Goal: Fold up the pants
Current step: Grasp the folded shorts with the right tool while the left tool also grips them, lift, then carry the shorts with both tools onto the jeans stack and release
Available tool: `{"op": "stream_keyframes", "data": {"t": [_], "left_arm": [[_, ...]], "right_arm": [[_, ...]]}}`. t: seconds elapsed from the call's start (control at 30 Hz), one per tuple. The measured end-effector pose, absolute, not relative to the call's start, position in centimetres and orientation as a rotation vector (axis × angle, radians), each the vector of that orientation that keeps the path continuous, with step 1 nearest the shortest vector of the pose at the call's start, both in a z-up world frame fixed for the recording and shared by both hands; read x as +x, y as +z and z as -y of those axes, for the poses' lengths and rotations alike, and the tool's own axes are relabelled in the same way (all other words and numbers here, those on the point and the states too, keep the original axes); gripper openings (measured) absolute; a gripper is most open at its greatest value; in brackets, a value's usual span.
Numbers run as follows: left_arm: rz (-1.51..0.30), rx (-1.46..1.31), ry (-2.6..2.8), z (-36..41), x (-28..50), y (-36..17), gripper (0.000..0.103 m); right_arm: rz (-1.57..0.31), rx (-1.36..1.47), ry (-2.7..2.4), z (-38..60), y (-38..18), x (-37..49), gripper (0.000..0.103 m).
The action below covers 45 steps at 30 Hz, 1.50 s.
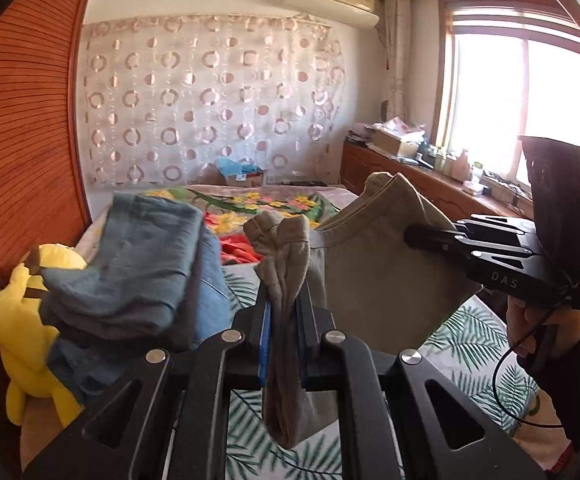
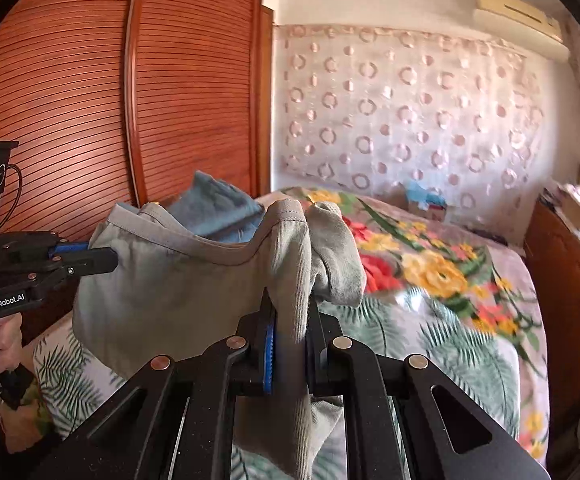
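Note:
The grey-beige pants (image 1: 374,276) hang in the air between my two grippers, above the bed. My left gripper (image 1: 283,300) is shut on one bunched corner of the cloth. My right gripper (image 2: 290,320) is shut on the other corner; it also shows in the left wrist view (image 1: 414,236), pinching the cloth's right side. The pants (image 2: 169,288) sag as a short folded panel between the two holds, and the left gripper (image 2: 105,258) shows at the left. The cloth's lower end hangs below both jaws.
A bed with a floral and leaf-print cover (image 2: 430,288) lies under the pants. A stack of folded blue and grey clothes (image 1: 129,272) and a yellow plush toy (image 1: 25,320) sit at the left. A wooden wardrobe (image 2: 89,100) stands behind. A cluttered wooden counter (image 1: 430,176) runs under the window.

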State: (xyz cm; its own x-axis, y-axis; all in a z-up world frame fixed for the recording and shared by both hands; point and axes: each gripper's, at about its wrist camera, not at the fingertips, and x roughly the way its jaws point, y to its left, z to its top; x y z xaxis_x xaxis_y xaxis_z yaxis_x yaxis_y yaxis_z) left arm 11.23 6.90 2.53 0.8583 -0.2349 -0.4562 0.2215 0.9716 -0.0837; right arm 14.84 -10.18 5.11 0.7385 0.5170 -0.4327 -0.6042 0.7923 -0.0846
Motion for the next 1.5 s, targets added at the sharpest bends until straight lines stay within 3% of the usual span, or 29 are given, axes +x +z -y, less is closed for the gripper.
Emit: {"op": "stream_keyframes", "data": {"t": [0.4,0.83,1.3,1.5], "left_arm": [[-0.419,-0.060,-0.123,-12.9,15.3,4.2,0.012],[-0.398,-0.157,-0.036,-16.6,16.3,2.7,0.012],[-0.446,-0.239,0.087,-18.0,15.3,-0.2,0.012],[-0.474,-0.242,0.112,-18.2,15.3,-0.8,0.012]], "right_arm": [[-0.321,-0.315,0.708,6.5,5.8,22.4,0.011],[-0.265,-0.482,0.794,1.7,5.0,28.8,0.011],[-0.348,-0.526,0.932,-2.5,3.5,35.0,0.012],[-0.430,-0.496,0.870,-3.0,3.8,36.6,0.032]]}}
